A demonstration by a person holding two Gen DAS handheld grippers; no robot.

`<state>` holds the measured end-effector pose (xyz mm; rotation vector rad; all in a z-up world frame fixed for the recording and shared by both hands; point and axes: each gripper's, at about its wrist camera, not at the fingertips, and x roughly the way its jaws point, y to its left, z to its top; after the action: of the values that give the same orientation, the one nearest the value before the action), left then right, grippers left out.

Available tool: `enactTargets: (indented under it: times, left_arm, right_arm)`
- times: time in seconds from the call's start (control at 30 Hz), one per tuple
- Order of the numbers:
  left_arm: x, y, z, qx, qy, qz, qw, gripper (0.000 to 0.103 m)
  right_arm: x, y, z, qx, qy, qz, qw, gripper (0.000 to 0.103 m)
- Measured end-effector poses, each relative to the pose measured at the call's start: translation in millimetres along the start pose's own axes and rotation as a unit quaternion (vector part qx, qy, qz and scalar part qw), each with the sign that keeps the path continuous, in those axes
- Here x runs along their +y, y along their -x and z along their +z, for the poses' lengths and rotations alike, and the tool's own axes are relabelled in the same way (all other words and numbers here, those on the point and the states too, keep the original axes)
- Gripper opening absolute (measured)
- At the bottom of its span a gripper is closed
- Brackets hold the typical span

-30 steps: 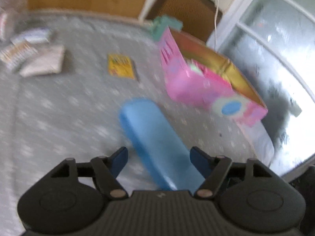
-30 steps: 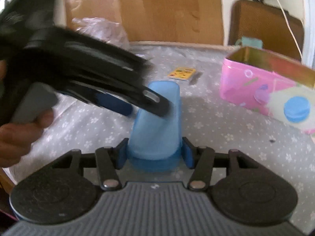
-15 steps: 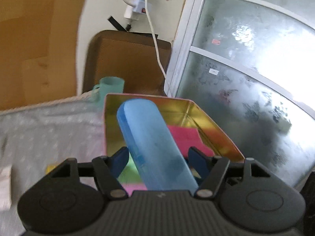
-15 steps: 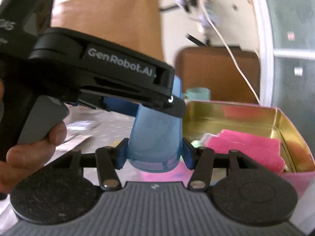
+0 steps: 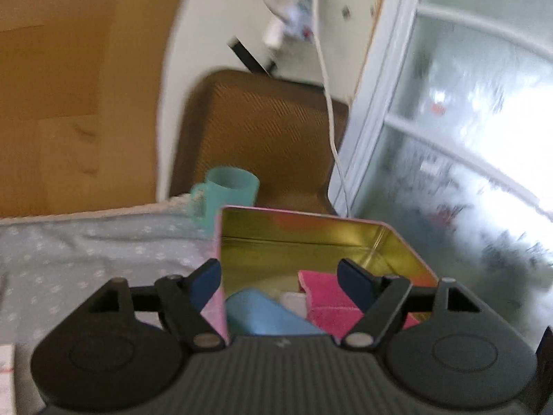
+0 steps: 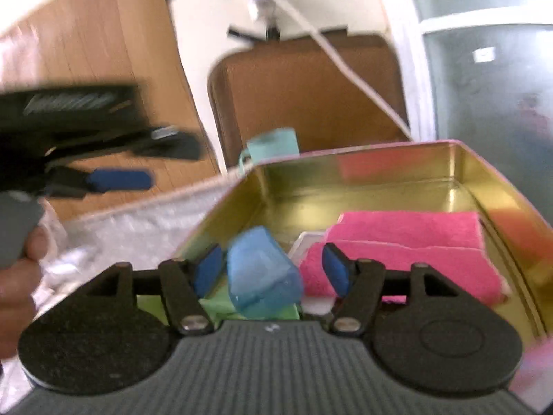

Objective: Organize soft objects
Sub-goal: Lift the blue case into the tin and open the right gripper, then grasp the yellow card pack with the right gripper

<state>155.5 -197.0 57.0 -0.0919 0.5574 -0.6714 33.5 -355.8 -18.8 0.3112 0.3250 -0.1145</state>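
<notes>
Having travelled from the grey flowered bedspread (image 5: 86, 252) over to the open tin (image 5: 397, 242), now seeing straight into its gold interior, where a second ago only its pink outside was showing. Blue soft case (image 6: 259, 273), earlier clamped by both tools and carried in the air, now dropping free inside the tin, tilted, near the left wall.

Going from big to small: tin standing at the bed's corner by the frosted window, brown chair (image 5: 262, 131) and teal mug (image 5: 230, 186) behind it; folded pink towel (image 6: 408, 245) filling the right half of the tin, a green cloth (image 6: 217, 306) and a small white piece (image 5: 293, 301) lying beside it; blue case landing between green cloth and towel.

Left gripper (image 5: 280, 276) spreading, pads clear of everything, blue case lying below and between them. Right gripper (image 6: 273, 269) also spreading, pads just beside the case with a visible gap either side, pinching nothing.

Judging the step: releasing the case into the tin, nearly finished. Calling next for lifting both tools clear without catching the rim, then turning back to the bedspread for whatever soft item remains.
</notes>
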Motion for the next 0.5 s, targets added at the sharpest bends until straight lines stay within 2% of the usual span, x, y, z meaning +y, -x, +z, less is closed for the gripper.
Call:
enactTargets:
  times: [0.1,0.13,0.23,0.37,0.47,0.5]
  left_arm:
    - [29.8,47.6,-20.0,-0.013,0.027,-0.003,0.9996,0.077]
    - [40.9,64.2,-29.3,-0.016,0.031,0.005,0.9994,0.077]
    - [75.6,112.9,-65.6,-0.025,0.044,0.063,0.9968,0.077]
    - [120.1,162.0,-117.1,-0.016,0.073,0.138,0.9876,0.077]
    - [148.6,174.5,-139.7,-0.001,0.114,0.153,0.9816,0.076]
    - [155.7,176.6,-145.9,0.003,0.127,0.154,0.9799,0.076]
  right_arm:
    - [7.5,28.2,-7.4,-0.025,0.002,0.024,0.999,0.048]
    - [16.3,36.9,-11.4,-0.027,0.008,0.036,0.999,0.047]
    - [45.9,51.7,-22.5,-0.021,0.041,0.091,0.995,0.046]
    - [103.8,43.4,-43.1,0.022,0.108,0.16,0.981,0.046]
    - [141.8,15.8,-57.4,0.047,0.15,0.157,0.975,0.047]
    - [151.0,2.6,-59.4,0.057,0.153,0.146,0.976,0.052]
